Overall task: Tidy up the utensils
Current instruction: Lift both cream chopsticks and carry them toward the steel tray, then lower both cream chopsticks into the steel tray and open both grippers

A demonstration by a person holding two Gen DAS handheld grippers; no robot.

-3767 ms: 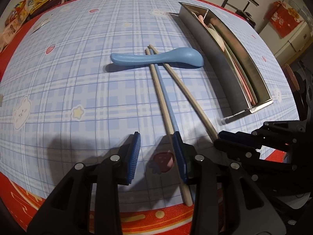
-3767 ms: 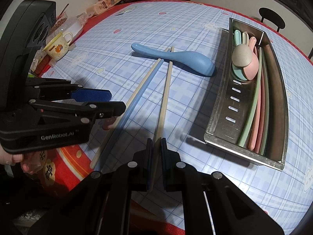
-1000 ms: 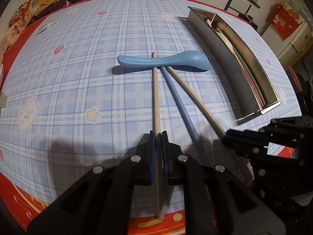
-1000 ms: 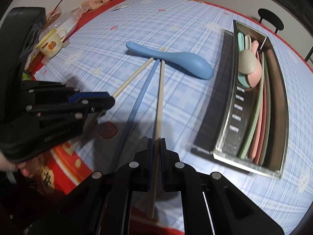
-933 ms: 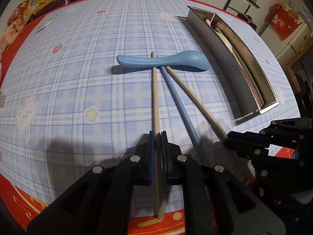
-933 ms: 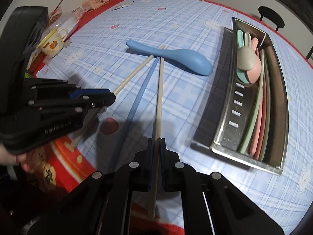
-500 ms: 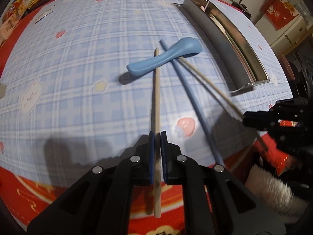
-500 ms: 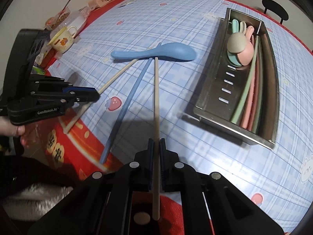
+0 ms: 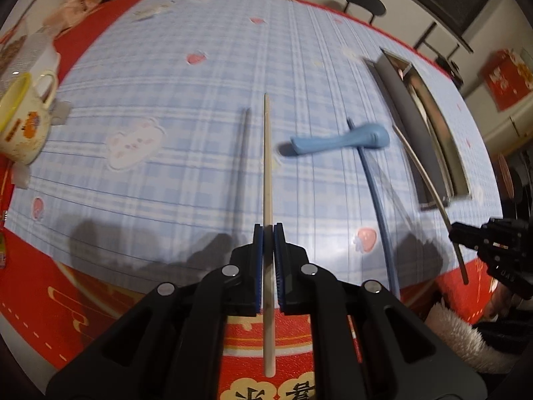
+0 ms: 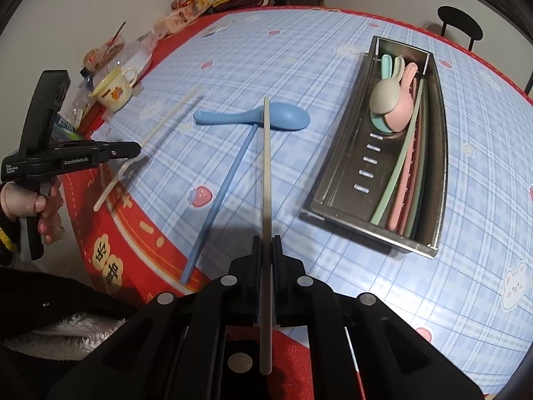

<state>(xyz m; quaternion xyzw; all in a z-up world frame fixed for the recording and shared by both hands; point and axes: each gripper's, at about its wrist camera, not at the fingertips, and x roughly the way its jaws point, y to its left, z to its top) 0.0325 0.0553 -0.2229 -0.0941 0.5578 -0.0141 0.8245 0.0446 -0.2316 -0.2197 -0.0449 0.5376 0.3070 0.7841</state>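
Clamping one beige chopstick each: left gripper (image 9: 268, 233), right gripper (image 10: 266, 245).

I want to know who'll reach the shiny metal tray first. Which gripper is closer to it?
Right. The right gripper, clamping a cream chopstick, sits just off the metal tray's near end. The left gripper, holding another chopstick, is farther away, beyond the blue spoon.

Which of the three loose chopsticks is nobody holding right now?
The blue chopstick, lying on the table under the blue spoon; each cream one is clamped in a gripper.
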